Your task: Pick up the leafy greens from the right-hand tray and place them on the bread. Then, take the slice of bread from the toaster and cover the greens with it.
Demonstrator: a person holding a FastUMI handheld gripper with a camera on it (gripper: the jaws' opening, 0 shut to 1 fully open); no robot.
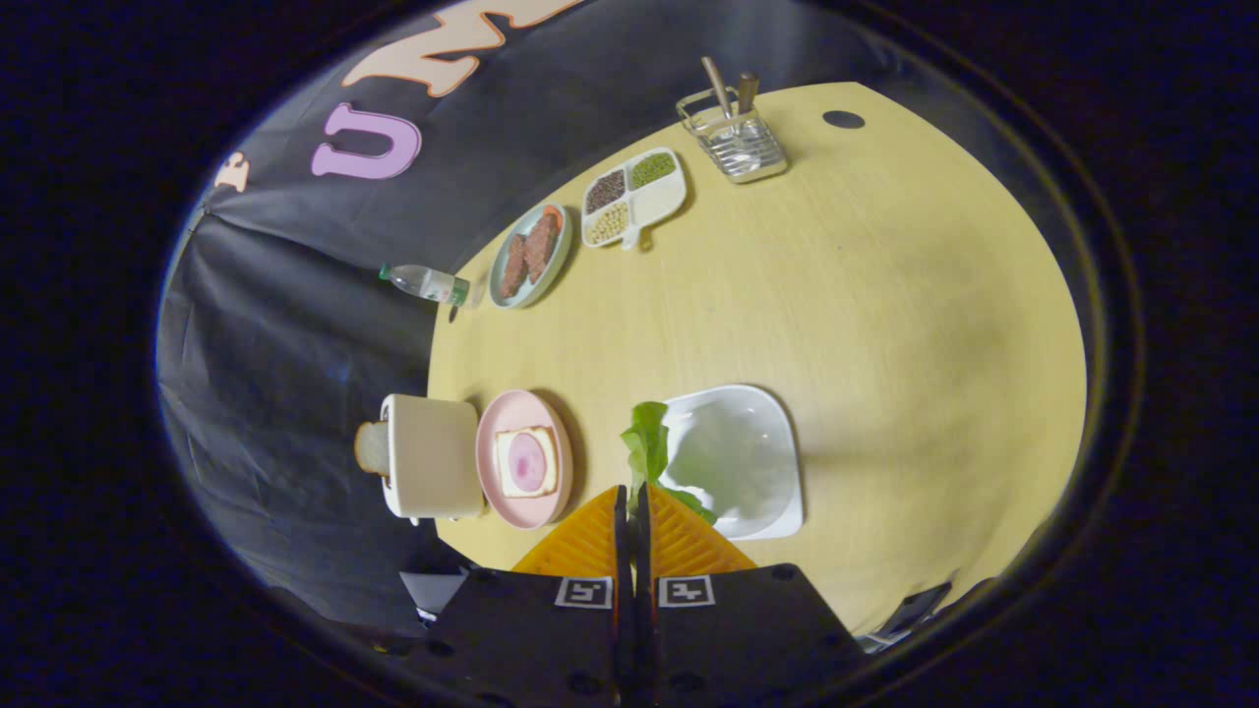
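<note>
The gripper (pixel 632 501) has its two fingers pressed nearly together, pinching the stem end of a ruffled green lettuce leaf (pixel 646 444) that sticks out ahead of the fingertips. The leaf hangs over the near left edge of a white, rounded-square tray (pixel 752 462) on the pale yellow wooden table (pixel 885 295). Left of that tray sits a round pink plate (pixel 524 458) holding a square bread slice (pixel 526 461) topped with a pink round of meat. Left of the plate stands a cream toaster (pixel 430 455) with another bread slice (pixel 372 447) poking from it.
</note>
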